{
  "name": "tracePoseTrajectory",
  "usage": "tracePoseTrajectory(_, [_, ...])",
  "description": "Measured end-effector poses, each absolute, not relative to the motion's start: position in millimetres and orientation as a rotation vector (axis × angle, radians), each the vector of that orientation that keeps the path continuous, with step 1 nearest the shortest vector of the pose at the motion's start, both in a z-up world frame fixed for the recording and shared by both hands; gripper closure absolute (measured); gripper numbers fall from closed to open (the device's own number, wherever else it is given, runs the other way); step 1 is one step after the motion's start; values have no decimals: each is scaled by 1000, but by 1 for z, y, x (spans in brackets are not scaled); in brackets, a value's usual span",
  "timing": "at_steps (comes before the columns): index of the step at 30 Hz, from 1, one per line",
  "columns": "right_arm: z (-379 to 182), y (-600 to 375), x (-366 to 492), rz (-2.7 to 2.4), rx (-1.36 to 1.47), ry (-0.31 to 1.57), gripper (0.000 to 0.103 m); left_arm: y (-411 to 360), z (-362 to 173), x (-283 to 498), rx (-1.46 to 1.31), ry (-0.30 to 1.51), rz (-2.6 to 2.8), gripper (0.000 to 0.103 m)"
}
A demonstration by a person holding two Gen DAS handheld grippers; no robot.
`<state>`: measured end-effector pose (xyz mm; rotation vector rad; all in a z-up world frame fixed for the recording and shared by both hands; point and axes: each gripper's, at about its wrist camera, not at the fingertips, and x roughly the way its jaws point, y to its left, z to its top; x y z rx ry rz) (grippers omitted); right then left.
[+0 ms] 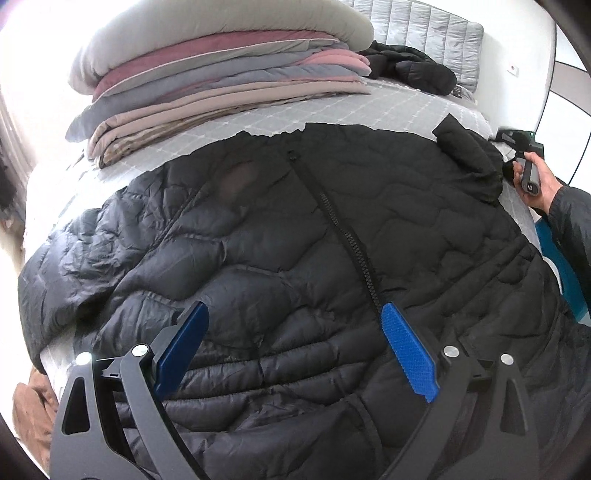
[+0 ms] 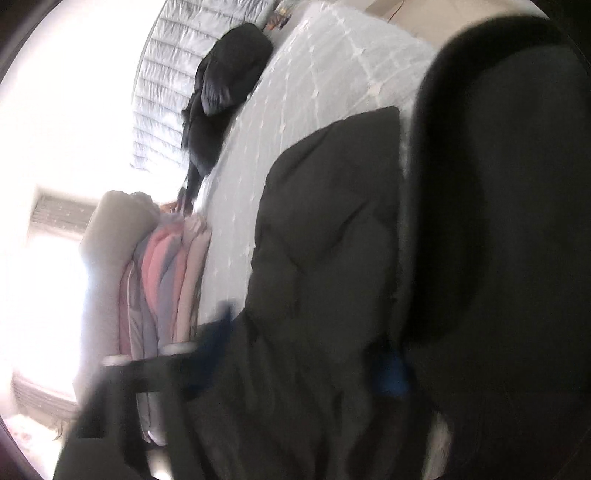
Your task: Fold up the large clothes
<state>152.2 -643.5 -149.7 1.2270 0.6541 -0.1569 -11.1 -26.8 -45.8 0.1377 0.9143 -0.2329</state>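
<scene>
A large black quilted puffer jacket (image 1: pixel 295 229) lies spread front-up on the grey bed (image 1: pixel 332 107), its zipper (image 1: pixel 347 240) running down the middle. My left gripper (image 1: pixel 295 332) is open, blue pads wide apart, just above the jacket's near part and empty. In the left wrist view the right gripper (image 1: pixel 524 162) is held in a hand at the jacket's far right edge, by a folded-up black sleeve (image 1: pixel 469 158). In the blurred right wrist view the jacket (image 2: pixel 332 258) fills the frame between the blue pads (image 2: pixel 391 373); the right gripper (image 2: pixel 306 354) looks open around jacket fabric.
A stack of folded blankets and a pillow (image 1: pixel 221 70) sits at the bed's far left. Another black garment (image 1: pixel 410 66) lies against the quilted headboard (image 1: pixel 417 22). A brown cloth (image 1: pixel 33 410) hangs below the bed's near left edge.
</scene>
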Motion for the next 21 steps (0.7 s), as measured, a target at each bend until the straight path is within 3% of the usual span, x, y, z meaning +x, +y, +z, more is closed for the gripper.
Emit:
tracePoseTrajectory(12, [-12,-592,58,-36,828,261,96,-12,-38,-12,50,915,-234,12])
tracePoseTrajectory(17, [46,-525,45,12,604,235,96,6,-32,-13,-19,909,-222,12])
tracePoseTrajectory(21, [72,-414,68,137,356,290,96,29,-24,-14,-82,886,-188,12])
